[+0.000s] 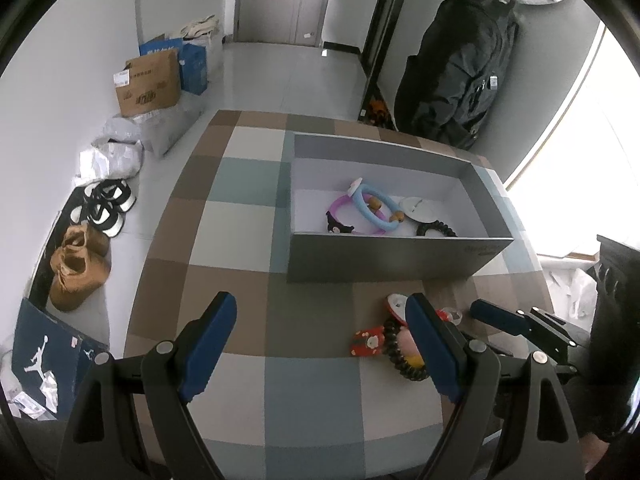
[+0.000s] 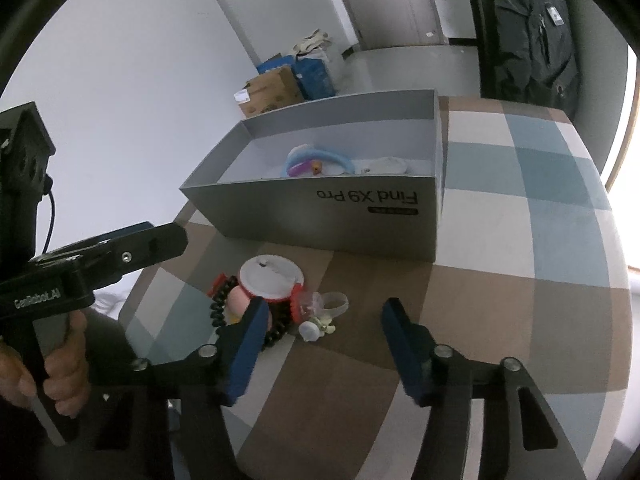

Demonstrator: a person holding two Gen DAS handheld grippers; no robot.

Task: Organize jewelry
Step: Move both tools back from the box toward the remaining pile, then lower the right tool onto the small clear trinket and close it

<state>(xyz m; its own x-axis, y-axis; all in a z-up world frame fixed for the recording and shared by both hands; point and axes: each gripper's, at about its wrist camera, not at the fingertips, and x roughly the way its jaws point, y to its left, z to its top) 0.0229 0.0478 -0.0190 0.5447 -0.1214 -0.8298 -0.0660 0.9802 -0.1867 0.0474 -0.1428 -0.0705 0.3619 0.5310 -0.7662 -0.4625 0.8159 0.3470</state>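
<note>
Floor at the left: brown shoes (image 1: 78,270) and black-and-white shoes (image 1: 106,204) beside the wall, a cardboard carton (image 1: 148,84) further back.
Left gripper (image 1: 320,344): fingers spread wide over the checked worktop (image 1: 240,216), nothing between them; its right finger (image 1: 430,344) stands in front of the loose pile.
Loose jewelry pile (image 1: 394,344): on the worktop in front of the grey box, just beside the left gripper's right finger; a black beaded bracelet (image 1: 400,356), a red charm (image 1: 370,344), a white round disc (image 2: 270,276) and a clear ring (image 2: 334,304) lie together, touching.
Grey box (image 1: 396,256): open-topped, upright on the worktop beyond the pile; its side reads "Find X9 Pro" upside down in the right wrist view.
Inside the box: a pale blue ring (image 1: 370,208) across a purple ring (image 1: 348,216), a white disc (image 1: 418,210) and a black coil (image 1: 436,230) to their right.
Right gripper (image 2: 320,322): fingers partly open and empty above the pile; its left finger (image 2: 248,344) appears to overlap the beaded bracelet, contact unclear.
Backpack (image 1: 464,68): dark, against the wall behind the worktop.
</note>
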